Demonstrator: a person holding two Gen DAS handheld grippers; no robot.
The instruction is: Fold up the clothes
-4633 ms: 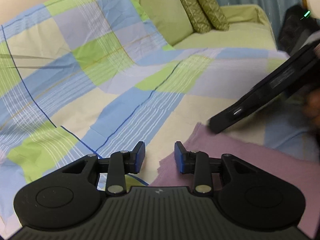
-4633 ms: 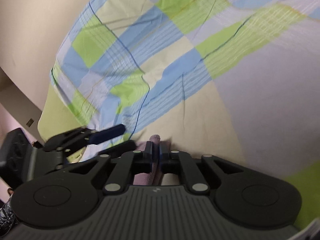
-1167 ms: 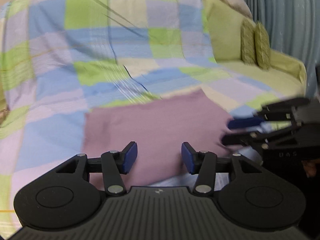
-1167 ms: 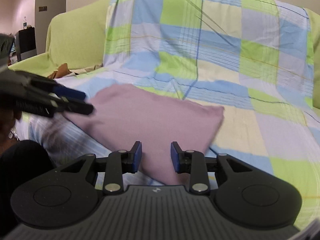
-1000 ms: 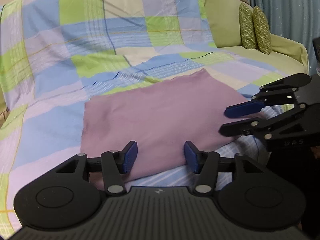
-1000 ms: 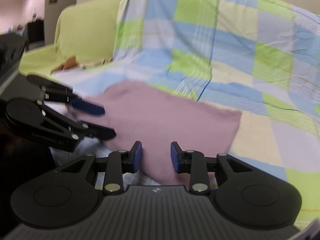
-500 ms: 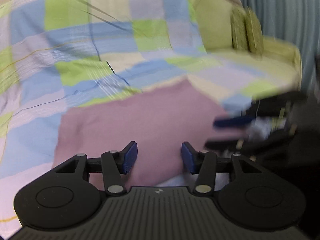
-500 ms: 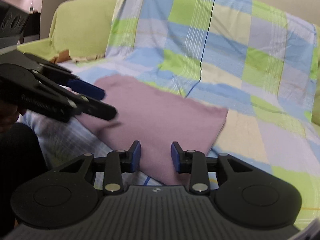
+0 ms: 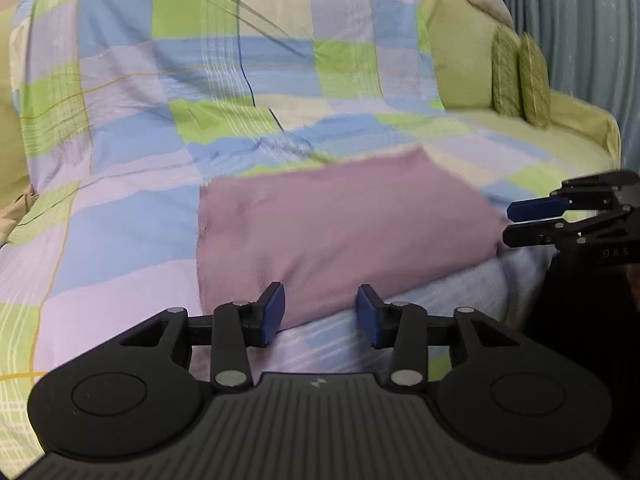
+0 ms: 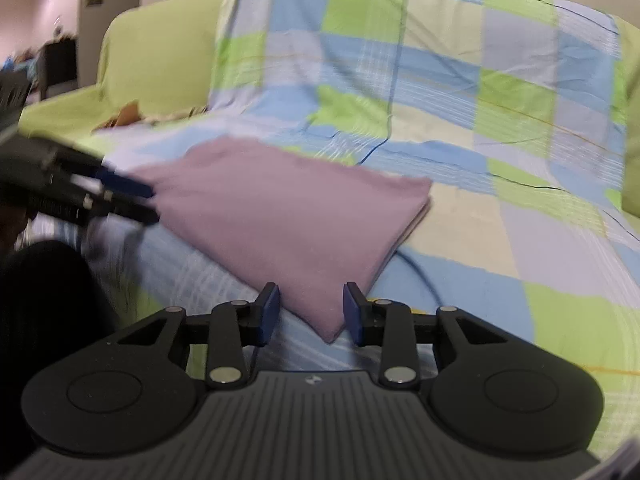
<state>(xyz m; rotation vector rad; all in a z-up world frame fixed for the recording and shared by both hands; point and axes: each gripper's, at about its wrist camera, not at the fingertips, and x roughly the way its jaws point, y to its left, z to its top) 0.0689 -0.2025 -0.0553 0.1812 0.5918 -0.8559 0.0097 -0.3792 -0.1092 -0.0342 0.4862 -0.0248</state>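
Left gripper [image 9: 320,312]: nearest the lens, fingers moderately apart and closing, nothing between the blue pads [image 9: 273,312]. They hover above the near edge of the cloth [image 9: 340,224], no contact visible.

Right gripper [image 10: 311,311]: fingers narrowly parted, not gripping. The cloth's near corner sits in line with the gap; whether the pads touch it cannot be told. In the left view this gripper [image 9: 520,224] shows at 3 o'clock, just beside the cloth's right edge, one finger above the other with a slim gap.

Cloth: mauve, folded into a flat rectangle, lying on the seat of the sofa [image 10: 160,40] on top of the checked sheet [image 9: 160,152]. In the right view the cloth [image 10: 280,216] shows doubled layers along its 3 o'clock edge. The left gripper [image 10: 128,200], blurred, appears at 9 o'clock by the cloth's far-left corner.

Sheet: blue, green, lilac and cream squares, covering seat and backrest, creased at 12 o'clock beyond the cloth.

Farther: two patterned green cushions [image 9: 520,76] stand upright at 2 o'clock in the left view, against the sofa's arm. A blue curtain [image 9: 580,32] hangs behind them. A brown item [image 10: 124,114], too blurred to identify, lies on the seat at 10 o'clock in the right view.
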